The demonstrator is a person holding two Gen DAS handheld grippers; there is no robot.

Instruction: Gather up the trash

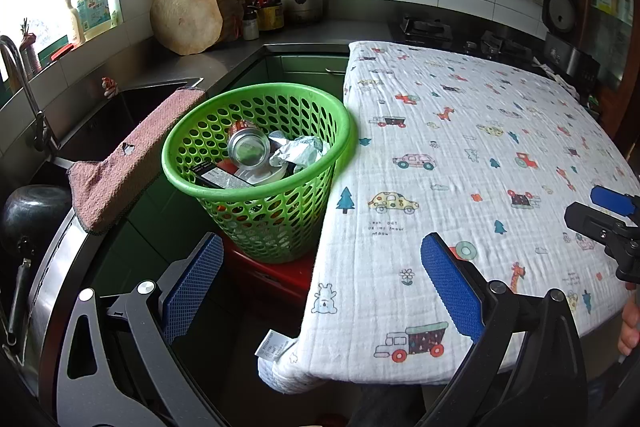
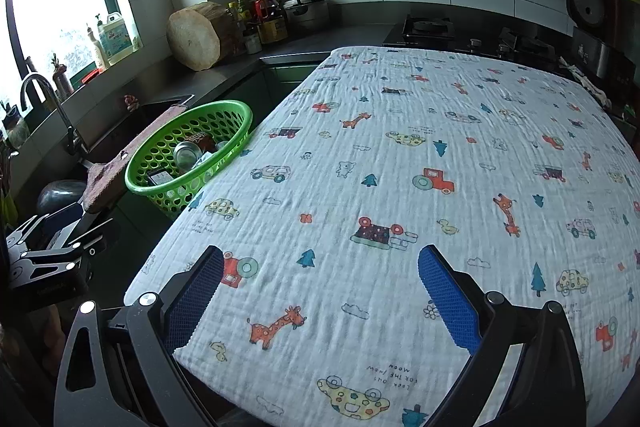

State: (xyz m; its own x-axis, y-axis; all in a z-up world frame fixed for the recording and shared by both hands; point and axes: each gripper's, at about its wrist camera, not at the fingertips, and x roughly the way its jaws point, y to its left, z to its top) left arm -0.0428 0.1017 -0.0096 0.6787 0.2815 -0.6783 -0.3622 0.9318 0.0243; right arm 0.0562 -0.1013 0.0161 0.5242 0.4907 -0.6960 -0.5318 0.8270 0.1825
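Note:
A green perforated basket stands on a red stool beside the table's left edge; it also shows in the right wrist view. Inside lie a crushed can, crumpled paper and a dark flat packet. My left gripper is open and empty, near the table's front left corner, below the basket. My right gripper is open and empty over the front of the table, which is covered by a white cartoon-print cloth. The right gripper shows at the right edge of the left wrist view.
A pink rag hangs over the sink edge left of the basket. A tap, a dark bowl, a round wooden block, bottles, a pot and a hob line the counter.

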